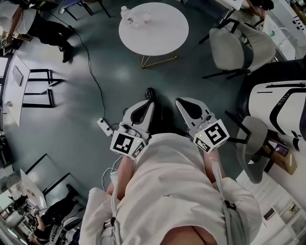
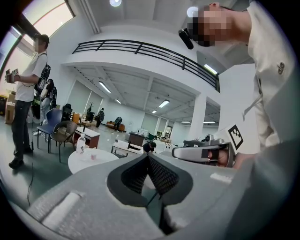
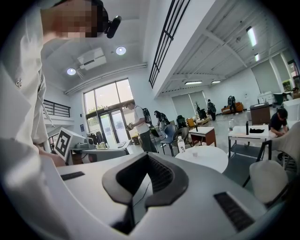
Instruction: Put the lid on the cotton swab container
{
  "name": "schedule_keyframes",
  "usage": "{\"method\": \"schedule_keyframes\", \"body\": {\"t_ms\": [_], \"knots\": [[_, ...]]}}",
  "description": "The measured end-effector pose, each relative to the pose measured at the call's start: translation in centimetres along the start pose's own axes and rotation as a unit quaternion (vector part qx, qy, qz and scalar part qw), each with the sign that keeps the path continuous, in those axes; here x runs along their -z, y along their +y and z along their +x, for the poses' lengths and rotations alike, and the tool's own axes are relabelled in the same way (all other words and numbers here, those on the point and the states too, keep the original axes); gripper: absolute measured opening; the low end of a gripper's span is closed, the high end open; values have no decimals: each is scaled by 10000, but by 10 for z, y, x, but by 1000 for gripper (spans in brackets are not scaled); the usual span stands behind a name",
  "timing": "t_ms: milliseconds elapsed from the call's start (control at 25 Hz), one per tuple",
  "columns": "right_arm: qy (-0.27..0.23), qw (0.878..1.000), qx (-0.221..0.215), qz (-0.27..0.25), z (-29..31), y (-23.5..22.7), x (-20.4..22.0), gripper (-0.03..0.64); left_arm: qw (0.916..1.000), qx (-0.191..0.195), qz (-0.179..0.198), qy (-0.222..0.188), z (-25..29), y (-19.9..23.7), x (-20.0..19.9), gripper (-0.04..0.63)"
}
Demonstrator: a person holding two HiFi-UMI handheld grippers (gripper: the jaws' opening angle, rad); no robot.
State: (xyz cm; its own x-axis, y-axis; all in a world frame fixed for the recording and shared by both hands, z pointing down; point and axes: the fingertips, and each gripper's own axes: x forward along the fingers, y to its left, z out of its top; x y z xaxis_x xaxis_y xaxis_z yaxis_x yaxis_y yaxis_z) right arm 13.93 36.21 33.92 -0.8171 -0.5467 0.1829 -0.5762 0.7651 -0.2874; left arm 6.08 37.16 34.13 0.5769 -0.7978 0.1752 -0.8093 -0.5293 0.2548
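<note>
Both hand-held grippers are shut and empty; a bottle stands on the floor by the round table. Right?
No: the bottle stands on the round table, not the floor; the head view shows it. The left hand-held gripper and right hand-held gripper are shut, empty.

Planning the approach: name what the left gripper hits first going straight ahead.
Way looks free nearby: the left gripper points just right of the round white table; depth beyond is unclear.

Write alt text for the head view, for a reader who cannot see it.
A person in a pale shirt holds the grey left gripper and grey right gripper, both shut and empty, near the body above a dark floor. Ahead stands a round white table bearing a clear plastic bottle.
</note>
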Motion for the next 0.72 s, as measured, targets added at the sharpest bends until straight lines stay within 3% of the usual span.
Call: {"method": "schedule_keyframes", "body": {"t_ms": [720], "knots": [[65,9993,342,-108,68,-61,-45,5,9995,281,126,16,76,77,-42,9]]}}
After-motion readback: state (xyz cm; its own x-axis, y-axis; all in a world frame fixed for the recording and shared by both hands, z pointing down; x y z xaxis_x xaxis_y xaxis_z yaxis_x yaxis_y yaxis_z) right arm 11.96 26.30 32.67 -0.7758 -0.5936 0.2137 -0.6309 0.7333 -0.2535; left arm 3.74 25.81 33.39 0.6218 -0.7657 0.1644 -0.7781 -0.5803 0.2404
